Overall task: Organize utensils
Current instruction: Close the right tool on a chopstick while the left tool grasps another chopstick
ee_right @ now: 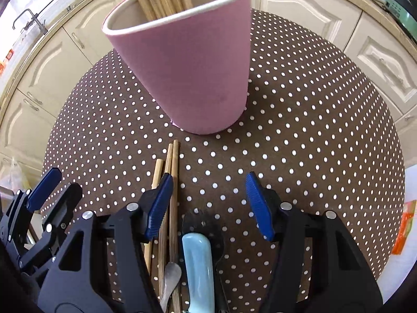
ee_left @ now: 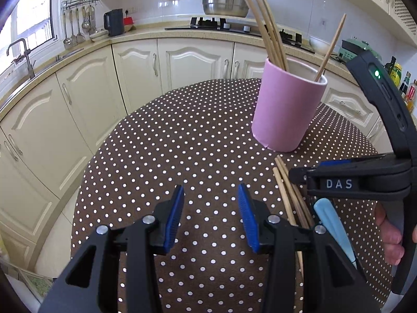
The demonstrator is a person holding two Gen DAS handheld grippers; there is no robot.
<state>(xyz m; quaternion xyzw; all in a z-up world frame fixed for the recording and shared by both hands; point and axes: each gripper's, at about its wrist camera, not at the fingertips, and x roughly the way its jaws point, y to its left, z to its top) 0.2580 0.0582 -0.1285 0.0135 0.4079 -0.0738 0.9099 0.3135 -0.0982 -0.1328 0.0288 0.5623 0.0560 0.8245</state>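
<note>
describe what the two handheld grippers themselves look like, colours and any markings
Both the left gripper and the right gripper are matte black plastic with silver pivot bolts and ribbed blue pads on the fingers. Seen from the left wrist view, the right one bears white letters "DAS", and a green light glows on its black handle. No cables are visible.

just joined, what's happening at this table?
A person with two handheld grippers is sorting utensils into a pink cup on a polka-dot table. Several chopsticks already stand in the cup. A few loose chopsticks, a light blue handled utensil and a small metal spoon lie on the cloth. The right gripper hovers open over them, gripping nothing. The left gripper is open and empty beside it.
</note>
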